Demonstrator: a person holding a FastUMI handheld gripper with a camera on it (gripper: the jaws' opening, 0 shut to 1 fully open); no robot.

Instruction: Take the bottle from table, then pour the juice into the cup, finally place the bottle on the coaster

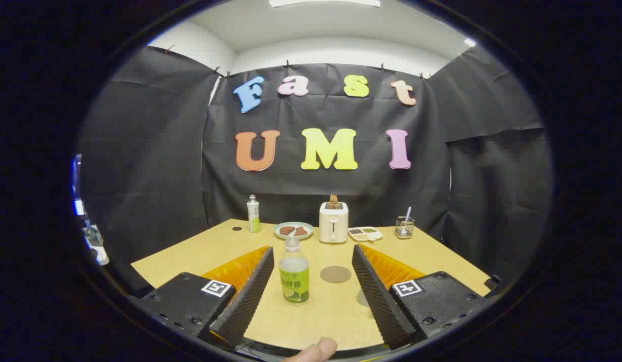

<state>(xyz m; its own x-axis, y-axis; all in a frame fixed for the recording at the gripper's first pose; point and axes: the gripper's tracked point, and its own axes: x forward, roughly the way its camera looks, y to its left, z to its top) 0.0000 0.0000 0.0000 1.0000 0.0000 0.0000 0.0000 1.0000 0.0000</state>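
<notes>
Bottle (293,271) upright, lower centre of frame, between spread fingers of gripper (313,274), untouched. Coaster (335,274) just right of it. Second bottle (253,214) centre-left at far table edge. One plate (293,230) holding two brown pieces; one toaster (333,222); one glass (405,227) with straw.

finger (316,349): cut off | plate (293,230) food: too small to tell
</notes>
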